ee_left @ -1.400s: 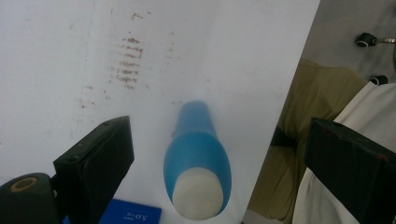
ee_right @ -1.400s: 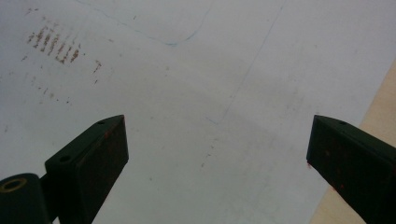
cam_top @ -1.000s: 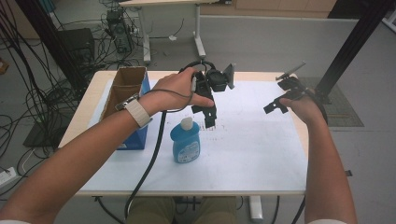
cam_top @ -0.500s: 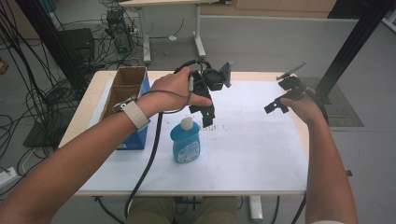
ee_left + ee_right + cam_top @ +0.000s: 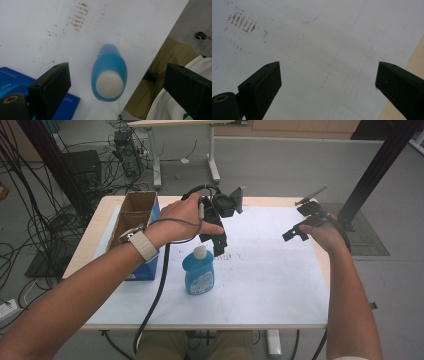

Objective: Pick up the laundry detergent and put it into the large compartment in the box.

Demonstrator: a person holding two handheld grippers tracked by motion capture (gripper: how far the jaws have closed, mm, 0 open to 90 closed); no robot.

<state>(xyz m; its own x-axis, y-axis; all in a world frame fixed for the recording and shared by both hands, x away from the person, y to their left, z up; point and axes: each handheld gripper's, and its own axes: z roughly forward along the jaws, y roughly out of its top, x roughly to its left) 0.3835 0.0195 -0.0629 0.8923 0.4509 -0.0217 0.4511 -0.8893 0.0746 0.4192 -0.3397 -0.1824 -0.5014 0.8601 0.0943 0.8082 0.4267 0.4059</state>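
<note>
Left hand-held gripper (image 5: 115,82) spread wide above upright bottle (image 5: 199,270), lined up for grasping; right hand-held gripper (image 5: 300,225) released, idle far right.

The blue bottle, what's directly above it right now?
Above the blue bottle hangs the left tool, jaws wide open on either side of its white cap, not touching. The cap covers the bottle's opening, so that cannot be seen.
</note>
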